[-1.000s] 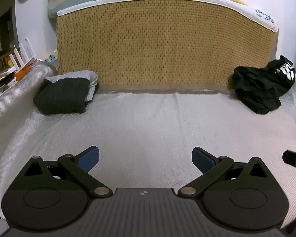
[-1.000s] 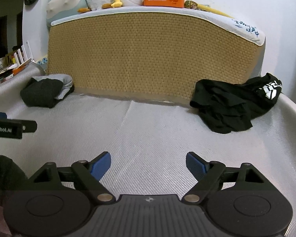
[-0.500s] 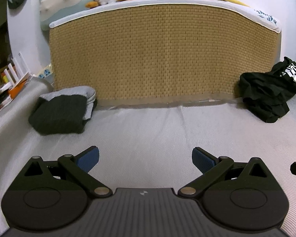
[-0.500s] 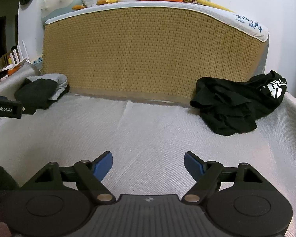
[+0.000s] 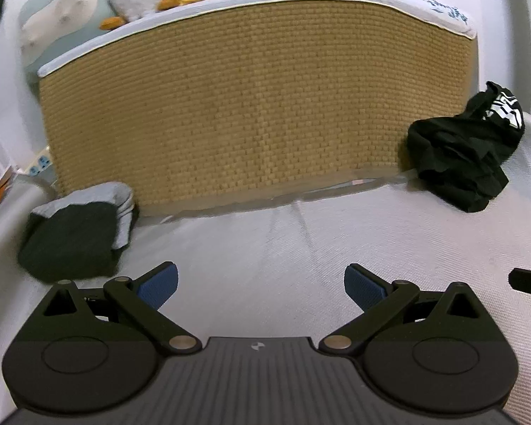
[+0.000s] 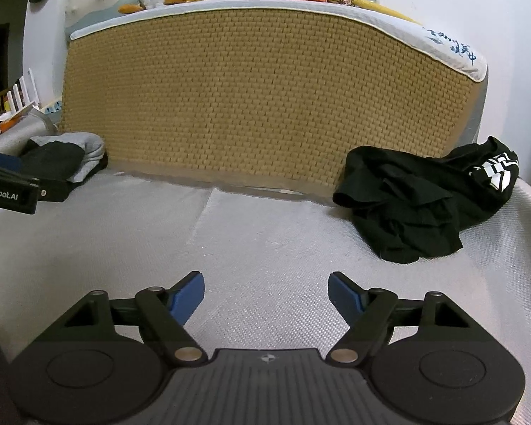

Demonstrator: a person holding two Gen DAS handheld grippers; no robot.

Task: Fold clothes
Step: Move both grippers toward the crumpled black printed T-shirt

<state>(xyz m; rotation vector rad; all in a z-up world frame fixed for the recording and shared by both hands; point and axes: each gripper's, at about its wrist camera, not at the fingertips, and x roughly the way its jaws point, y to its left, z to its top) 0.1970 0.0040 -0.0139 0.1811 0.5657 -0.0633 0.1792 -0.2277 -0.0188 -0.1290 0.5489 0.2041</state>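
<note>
Left wrist view: your left gripper point(image 5: 261, 283) is spread wide, nothing between the blue pads point(image 5: 158, 285), hanging over bare grey bed cover point(image 5: 265, 248). Folded stack point(image 5: 76, 228), dark piece on top of a grey one, sits ahead and to the left of the fingers, against the woven headboard point(image 5: 258, 106). The crumpled black garment point(image 5: 467, 157) is far ahead-right, up against the same headboard. A bit of the other tool point(image 5: 529, 281) pokes in at the right edge.

Right wrist view: your right gripper point(image 6: 266, 294) is also released, jaws wide, holding nothing. Black garment point(image 6: 421, 200) lies ahead and to the right of the fingers, well apart from them, white logo print point(image 6: 495, 173) on its far end. Folded stack point(image 6: 65, 157) is far ahead-left, partly behind the left tool's body point(image 6: 10, 193). Orange box and plush toys on top of the headboard, out of play.

Judgement: next piece is the black heap, and the right gripper is the closer one.

Risks from here:
- Heap is bunched, no hem or collar readable. Pinch blind and you'll likely take several layers, so it lifts as a wad rather than opening out.
- It's tight to the headboard; going in low could jam a finger into the weave or the gap.
- Pads dragging the cover could pinch it along with the shirt.
- Swinging the left gripper across could clip the finished stack.
</note>
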